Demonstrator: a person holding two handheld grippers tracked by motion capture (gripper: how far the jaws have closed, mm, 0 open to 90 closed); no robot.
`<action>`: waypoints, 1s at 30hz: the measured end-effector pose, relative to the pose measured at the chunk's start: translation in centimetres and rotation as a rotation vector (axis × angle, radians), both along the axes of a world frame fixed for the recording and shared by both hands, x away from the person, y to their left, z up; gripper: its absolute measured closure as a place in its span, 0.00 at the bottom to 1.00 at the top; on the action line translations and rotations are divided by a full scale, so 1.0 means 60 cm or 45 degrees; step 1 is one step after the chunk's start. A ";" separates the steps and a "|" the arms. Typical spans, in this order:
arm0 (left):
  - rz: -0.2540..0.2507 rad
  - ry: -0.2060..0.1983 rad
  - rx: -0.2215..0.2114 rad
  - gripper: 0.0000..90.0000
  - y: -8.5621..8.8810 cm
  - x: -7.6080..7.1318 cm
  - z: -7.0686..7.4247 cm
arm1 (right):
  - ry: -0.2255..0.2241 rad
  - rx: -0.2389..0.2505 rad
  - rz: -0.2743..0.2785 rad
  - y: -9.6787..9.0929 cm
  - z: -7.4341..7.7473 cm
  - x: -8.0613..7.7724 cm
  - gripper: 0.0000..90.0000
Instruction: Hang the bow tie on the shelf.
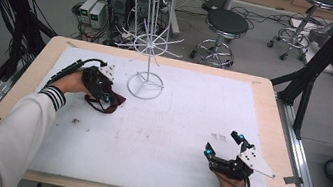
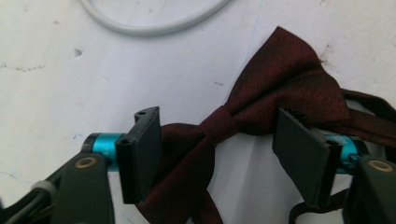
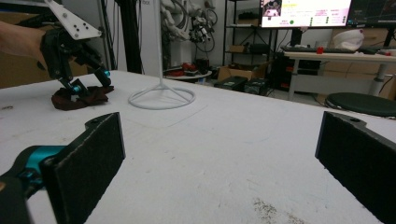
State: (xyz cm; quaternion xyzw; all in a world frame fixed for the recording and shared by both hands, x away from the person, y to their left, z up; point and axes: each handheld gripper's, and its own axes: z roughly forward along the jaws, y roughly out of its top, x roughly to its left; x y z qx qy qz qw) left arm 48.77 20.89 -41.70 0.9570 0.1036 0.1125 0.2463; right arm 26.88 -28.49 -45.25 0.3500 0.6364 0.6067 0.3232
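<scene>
A dark red bow tie (image 2: 285,84) lies flat on the white table cover, at the left in the high view (image 1: 116,101). My left gripper (image 2: 219,154) is open and lowered over it, one jaw on each side of the knot and neither pressing it. It sits at the bow tie in the high view (image 1: 105,95) and the right gripper view (image 3: 88,83). My right gripper (image 1: 222,143) hovers open near the front right, nothing between its jaws (image 3: 219,158). The bow tie's strap trails off to the right of the left gripper view.
A white wire display stand (image 1: 151,45) with hook arms rises just behind the bow tie; its ring base (image 1: 145,86) (image 2: 149,25) (image 3: 161,99) rests on the cover. The wooden table edge (image 1: 266,104) frames the cover. Stools and cables lie beyond the table.
</scene>
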 end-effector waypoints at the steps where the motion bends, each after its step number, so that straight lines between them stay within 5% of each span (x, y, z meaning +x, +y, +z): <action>1: -0.006 0.001 0.017 0.43 0.001 0.001 0.002 | 0.000 0.001 -0.001 0.000 0.000 0.000 0.01; 3: 0.008 0.011 0.004 0.50 0.001 0.000 0.000 | 0.000 0.001 -0.001 0.000 0.000 0.000 0.01; 5: 0.016 -0.020 0.026 0.79 0.000 -0.001 0.002 | 0.000 0.001 -0.001 0.000 0.000 0.000 0.01; 6: 0.034 -0.058 0.048 0.79 -0.001 -0.003 0.003 | 0.000 0.001 -0.001 0.000 0.000 0.000 0.01; 11: 0.025 -0.086 0.079 0.84 -0.003 -0.005 0.004 | -0.008 -0.001 -0.002 -0.001 0.000 0.001 0.01; 21: 0.070 -0.116 0.059 0.87 -0.001 -0.013 0.005 | -0.005 0.001 -0.002 -0.001 0.000 0.001 0.01; 30: 0.128 -0.113 -0.027 0.87 0.015 -0.028 0.017 | -0.004 0.003 -0.002 -0.001 0.000 0.000 0.01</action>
